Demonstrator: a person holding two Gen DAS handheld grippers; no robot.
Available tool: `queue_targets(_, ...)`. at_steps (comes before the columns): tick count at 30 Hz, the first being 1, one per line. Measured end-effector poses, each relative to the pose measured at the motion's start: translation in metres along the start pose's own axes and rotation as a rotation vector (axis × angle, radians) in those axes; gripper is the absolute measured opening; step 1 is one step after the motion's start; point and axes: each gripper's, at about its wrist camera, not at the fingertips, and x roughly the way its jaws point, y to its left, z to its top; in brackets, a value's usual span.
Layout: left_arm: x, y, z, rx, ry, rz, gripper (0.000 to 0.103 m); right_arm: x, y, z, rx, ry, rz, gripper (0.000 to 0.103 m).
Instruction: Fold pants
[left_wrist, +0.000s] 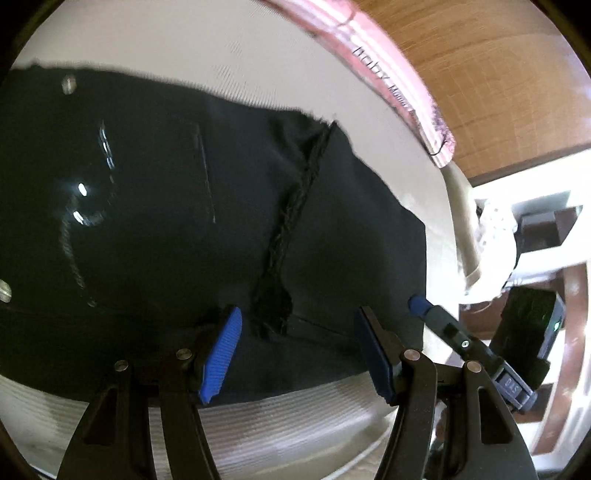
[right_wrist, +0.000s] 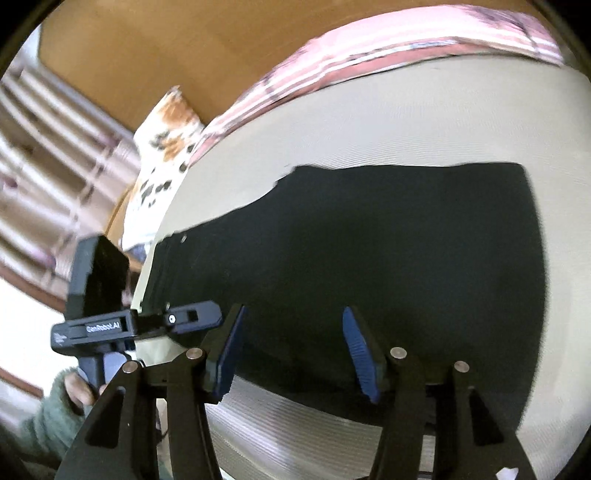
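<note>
Blue-padded fingers (left_wrist: 221, 354) of the left gripper (left_wrist: 299, 350) stand spread wide over the near edge of a pair of dark pants (left_wrist: 166, 206), holding nothing. The pants lie flat on a cream bedsheet (left_wrist: 258, 55), already doubled into a broad dark slab. In the left wrist view an inside seam (left_wrist: 295, 210) runs away from the fingers toward the far side, with a pocket line, metal buttons and a zip to its left — this looks like the waist end.

The right gripper (right_wrist: 295, 347) is likewise open and empty, its pads hanging just above the pants' (right_wrist: 369, 258) near edge. From here the cloth spreads away to a straight far edge, with a square corner at the far right. The left gripper (right_wrist: 147, 321) shows at the left of this view, its tip at the pants' left end. The right gripper's tip (left_wrist: 419, 304) appears at the right edge of the cloth in the left view.

The long axis seems to run left to right across both sets of fingers, so each gripper sits near one end of the near edge — neither clearly nearer. A striped pink blanket (right_wrist: 369, 62) lies along the far side of the bed. Motion blur softens both views.
</note>
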Motion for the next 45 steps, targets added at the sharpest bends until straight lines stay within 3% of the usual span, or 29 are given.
queue_targets(13,0.016,0.011,0.002,-0.089,0.043,-0.064,0.061,-0.006,-0.026,-0.002,0.112,-0.028,0.012,0.052)
queue_targets(22,0.047,0.005,-0.002,-0.131,0.139,-0.174,0.028,-0.005,-0.031,-0.003,0.14,-0.027,0.009,0.052)
queue_targets(29,0.054,-0.001,0.009,-0.127,0.117,-0.164,0.027,-0.007,-0.038,-0.002,0.162,-0.037,-0.005,0.052)
queue_targets(40,0.056,0.002,0.02,-0.128,0.082,-0.172,0.027,-0.024,-0.065,-0.011,0.216,-0.046,-0.098,0.052)
queue_targets(42,0.056,0.001,0.021,-0.115,0.074,-0.152,0.017,-0.027,-0.069,-0.013,0.222,-0.046,-0.111,0.052)
queue_targets(45,0.054,-0.006,0.02,-0.056,0.063,-0.075,0.011,-0.03,-0.071,-0.016,0.221,-0.041,-0.128,0.052)
